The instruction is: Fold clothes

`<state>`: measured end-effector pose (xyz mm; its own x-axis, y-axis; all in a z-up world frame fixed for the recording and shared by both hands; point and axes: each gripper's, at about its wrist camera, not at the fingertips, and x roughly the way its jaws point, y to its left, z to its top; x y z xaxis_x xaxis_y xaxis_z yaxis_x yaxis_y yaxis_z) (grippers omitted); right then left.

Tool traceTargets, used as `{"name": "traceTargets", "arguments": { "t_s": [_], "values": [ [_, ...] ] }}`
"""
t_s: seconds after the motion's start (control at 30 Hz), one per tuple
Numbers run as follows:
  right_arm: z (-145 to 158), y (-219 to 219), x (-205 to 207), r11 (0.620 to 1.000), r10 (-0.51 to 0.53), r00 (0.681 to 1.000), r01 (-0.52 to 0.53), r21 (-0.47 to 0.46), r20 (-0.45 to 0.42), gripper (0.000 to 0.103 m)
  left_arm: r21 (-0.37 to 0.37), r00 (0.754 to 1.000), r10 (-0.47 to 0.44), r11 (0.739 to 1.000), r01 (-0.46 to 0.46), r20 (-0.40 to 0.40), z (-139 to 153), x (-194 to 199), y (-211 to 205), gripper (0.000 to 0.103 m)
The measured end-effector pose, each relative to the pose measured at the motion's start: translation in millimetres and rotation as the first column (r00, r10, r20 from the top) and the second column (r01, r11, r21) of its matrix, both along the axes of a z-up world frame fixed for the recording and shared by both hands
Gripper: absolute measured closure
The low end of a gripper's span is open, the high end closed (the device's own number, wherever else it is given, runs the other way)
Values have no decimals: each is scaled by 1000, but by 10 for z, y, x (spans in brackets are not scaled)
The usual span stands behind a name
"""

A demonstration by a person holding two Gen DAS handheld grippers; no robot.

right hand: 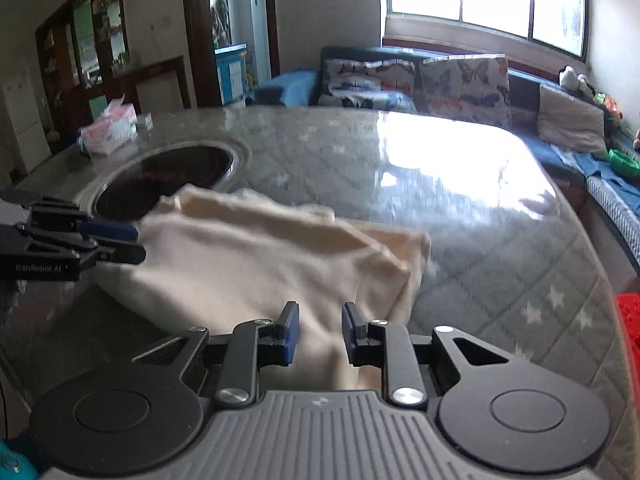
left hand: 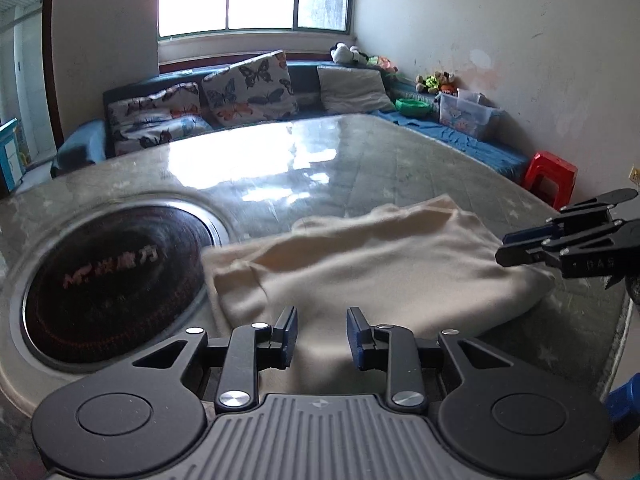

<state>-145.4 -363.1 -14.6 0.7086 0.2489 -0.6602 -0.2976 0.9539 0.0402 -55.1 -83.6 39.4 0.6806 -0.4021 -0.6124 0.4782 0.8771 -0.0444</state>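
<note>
A cream garment (left hand: 360,264) lies folded in a thick rectangle on the glass-topped table (left hand: 280,160); it also shows in the right wrist view (right hand: 248,264). My left gripper (left hand: 322,326) is open and empty, just above the garment's near edge. My right gripper (right hand: 319,320) is open and empty over the garment's near right part. Each gripper shows in the other's view: the right gripper (left hand: 504,248) at the garment's right end, the left gripper (right hand: 136,244) at its left end.
A round black cooktop (left hand: 116,280) is set into the table left of the garment. A tissue pack (right hand: 108,128) sits at the table's far left. A sofa with butterfly cushions (left hand: 248,88) runs behind. A red stool (left hand: 552,176) stands at the right.
</note>
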Motion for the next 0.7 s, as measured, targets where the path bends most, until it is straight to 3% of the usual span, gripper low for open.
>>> {"name": "traceTargets", "arguments": {
  "t_s": [0.13,0.4,0.63,0.7],
  "values": [
    [45,9,225,1000,-9,999,9,10,33,81,0,999,41,999,-41,-16,-21,141,38,73],
    [-186,-53,647,998,-60,998,60,-11,-27,81,-7,994,93,996,-93,-59,-86,270,187,72],
    [-15,119,492,999,13,1000,-13,-29,12,79,5,991,117,993,-117,-63,-81,282,202,65],
    [20,222,393,998,61,998,-61,-32,18,78,10,990,129,992,-128,-58,-68,266,207,57]
  ]
}}
